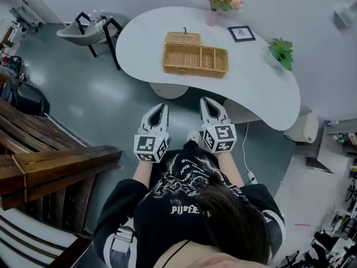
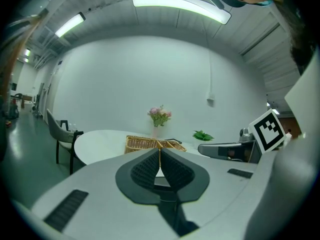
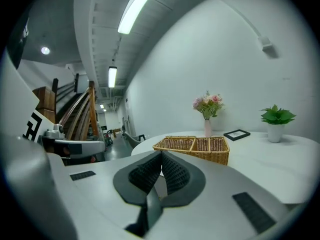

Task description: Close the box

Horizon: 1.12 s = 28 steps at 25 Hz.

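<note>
Box [image 1: 195, 59] on the table [image 1: 251, 82], lid [image 1: 182, 38] lying open behind it. Flower vase [image 1: 215, 7] at far edge, picture frame [image 1: 241, 33] to its right, potted plant [image 1: 281, 52] further right. Chair [image 1: 89, 29] off table's left end. Left gripper [image 1: 162, 106] and right gripper [image 1: 206, 100] side by side before the near edge.

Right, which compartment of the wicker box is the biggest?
The left-end compartment, directly in front of the open lid. It spans over half the wicker box; the two to its right are narrow.

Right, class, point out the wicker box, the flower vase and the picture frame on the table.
wicker box [image 1: 189, 70], head view, on its front wall.
flower vase [image 1: 212, 19], head view, on the pink vase body.
picture frame [image 1: 241, 33], head view, on its middle.
</note>
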### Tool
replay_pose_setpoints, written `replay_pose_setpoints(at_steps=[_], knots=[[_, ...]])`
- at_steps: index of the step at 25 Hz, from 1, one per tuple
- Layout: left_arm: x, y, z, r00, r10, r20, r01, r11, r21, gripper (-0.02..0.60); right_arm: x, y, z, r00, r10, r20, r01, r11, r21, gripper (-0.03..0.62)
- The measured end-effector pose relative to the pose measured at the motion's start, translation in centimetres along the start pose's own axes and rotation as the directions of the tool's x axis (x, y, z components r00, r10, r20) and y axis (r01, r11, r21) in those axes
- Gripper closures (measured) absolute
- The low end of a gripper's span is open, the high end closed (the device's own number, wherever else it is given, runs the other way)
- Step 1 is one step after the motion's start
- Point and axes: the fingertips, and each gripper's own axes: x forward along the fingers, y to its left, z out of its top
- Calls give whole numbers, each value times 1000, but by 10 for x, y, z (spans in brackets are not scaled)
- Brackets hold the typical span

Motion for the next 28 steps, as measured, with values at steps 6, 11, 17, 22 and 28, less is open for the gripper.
replay_pose_setpoints(at_steps=[6, 11, 17, 22, 28], knots=[[53, -13, 7, 999, 38, 7, -38, 999, 0, 554, 28, -49, 10, 997, 66, -27, -66, 998, -15, 569], [86, -19, 11, 997, 78, 14, -78, 997, -17, 554, 47, -80, 23, 995, 98, -26, -98, 995, -26, 569], [107, -22, 10, 994, 112, 6, -112, 994, -10, 554, 63, -101, 27, 992, 123, -32, -123, 992, -15, 569], [118, -16, 16, 992, 122, 0, -122, 992, -13, 554, 72, -109, 31, 991, 128, -37, -128, 992, 13, 569], [143, -2, 25, 995, 98, -1, -98, 995, -29, 554, 98, -116, 39, 994, 96, -45, -94, 995, 40, 569]])
